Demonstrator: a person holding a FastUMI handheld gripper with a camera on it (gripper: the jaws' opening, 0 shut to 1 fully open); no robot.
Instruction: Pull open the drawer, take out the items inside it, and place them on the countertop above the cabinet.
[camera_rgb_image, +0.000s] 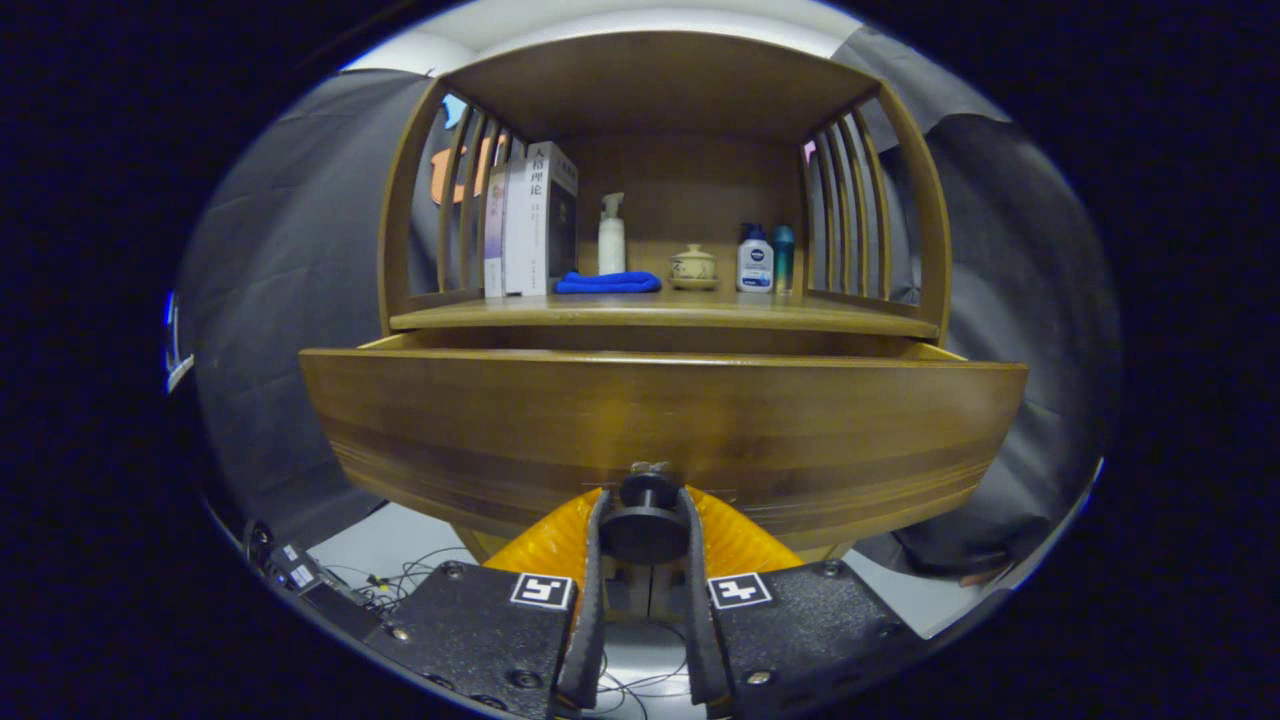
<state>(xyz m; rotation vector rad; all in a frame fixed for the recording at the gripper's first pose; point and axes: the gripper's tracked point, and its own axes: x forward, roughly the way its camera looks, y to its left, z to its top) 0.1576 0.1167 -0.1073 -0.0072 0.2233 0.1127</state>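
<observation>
A wooden cabinet stands ahead with its drawer (660, 420) pulled out toward me; the drawer's broad front panel hides whatever lies inside. A round black knob (645, 520) sits at the panel's lower middle. My gripper (645, 535) is shut on that knob, one finger (592, 570) pressing on each side. Above the drawer lies the countertop (660, 312), a wooden shelf board under the cabinet's roof.
On the countertop stand upright books (530, 220), a folded blue cloth (607, 283), a white pump bottle (611, 235), a small lidded ceramic pot (692, 266), a white-and-blue bottle (755, 262) and a teal bottle (783, 257). Slatted sides flank it. Cables (400, 585) lie on the floor below.
</observation>
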